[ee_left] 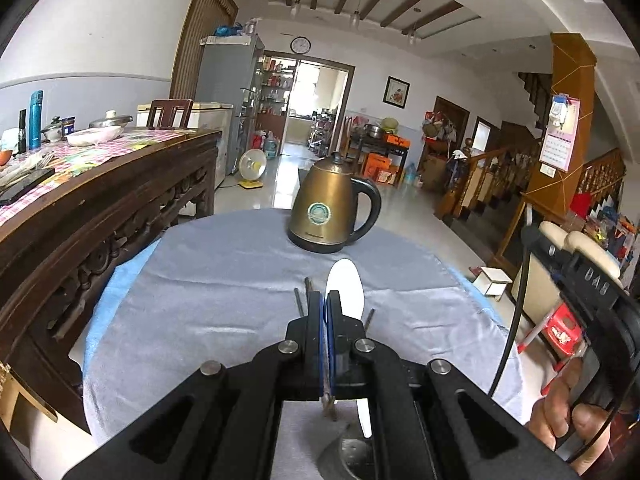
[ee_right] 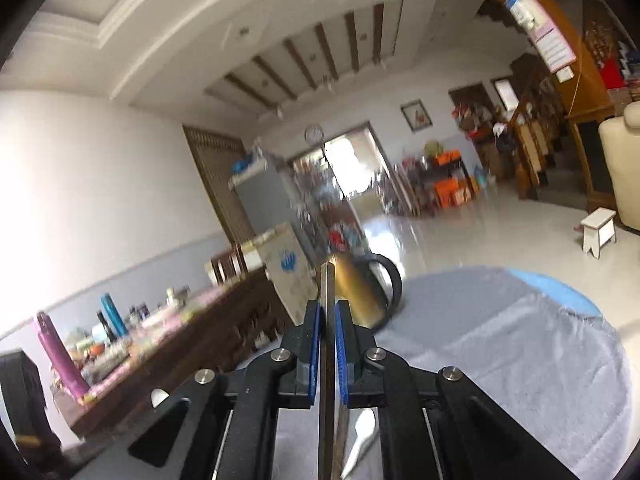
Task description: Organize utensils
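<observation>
Left claw (ee_left: pixel 324 300) closed, pads meeting; whether it grips anything cannot be told. White spoon (ee_left: pixel 347 288) lies on the counter (ee_left: pixel 200 280) beyond it; kettle (ee_left: pixel 334 208) at twelve o'clock. Right claw (ee_right: pixel 328 312) clamps a thin metal utensil (ee_right: pixel 327 284), raised above the counter.

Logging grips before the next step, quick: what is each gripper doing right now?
Left gripper: shut, apparently on nothing.
Right gripper: shut on a flat metal utensil.

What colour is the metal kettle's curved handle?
Black handle on the bronze-gold kettle; clearest in the left wrist view.
</observation>
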Demonstrator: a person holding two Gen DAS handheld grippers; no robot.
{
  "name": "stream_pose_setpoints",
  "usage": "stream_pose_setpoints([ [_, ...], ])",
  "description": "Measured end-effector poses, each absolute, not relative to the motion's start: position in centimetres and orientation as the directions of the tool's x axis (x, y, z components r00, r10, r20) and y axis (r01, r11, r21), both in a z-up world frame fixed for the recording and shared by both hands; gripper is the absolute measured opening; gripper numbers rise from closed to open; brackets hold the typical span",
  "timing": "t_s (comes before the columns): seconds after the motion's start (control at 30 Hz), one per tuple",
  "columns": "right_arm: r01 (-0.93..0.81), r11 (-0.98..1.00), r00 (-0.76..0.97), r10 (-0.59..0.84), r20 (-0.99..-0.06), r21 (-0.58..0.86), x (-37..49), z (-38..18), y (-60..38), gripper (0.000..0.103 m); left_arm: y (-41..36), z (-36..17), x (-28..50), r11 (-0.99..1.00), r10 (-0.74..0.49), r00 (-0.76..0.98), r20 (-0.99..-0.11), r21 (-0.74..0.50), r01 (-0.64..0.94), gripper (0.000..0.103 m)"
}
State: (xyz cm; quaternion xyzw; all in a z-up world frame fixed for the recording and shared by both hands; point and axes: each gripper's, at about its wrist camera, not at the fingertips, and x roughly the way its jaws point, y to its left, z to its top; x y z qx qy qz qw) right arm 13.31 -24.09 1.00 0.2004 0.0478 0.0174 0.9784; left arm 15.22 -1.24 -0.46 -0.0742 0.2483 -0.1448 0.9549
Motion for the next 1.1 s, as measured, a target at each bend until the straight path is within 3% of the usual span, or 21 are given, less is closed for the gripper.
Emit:
stream_pose_setpoints([
  [0.3, 0.043, 0.921, 0.999, -0.050, 0.009, 0.387, 13.7, 0.7, -21.2, 0.009, -2.2, -3.1, 14.9, 0.953, -0.294, 0.818, -0.494, -0.211, 0.216, 0.002],
  [0.67, 0.041, 0.972, 0.999, -0.036, -0.024, 0.232, 12.7, -1.9, -18.2, 0.009, -2.3, -4.7, 14.4, 0.959, -0.279, 0.805, -0.523, -0.187, 0.211, 0.002],
  [1.1, -0.005, 0.973, 0.996, 0.024, -0.081, 0.231, 9.4, -3.1, -19.0, 0.009, -1.9, -6.6, 12.8, 0.956, -0.294, 0.772, -0.564, -0.192, 0.223, 0.002],
])
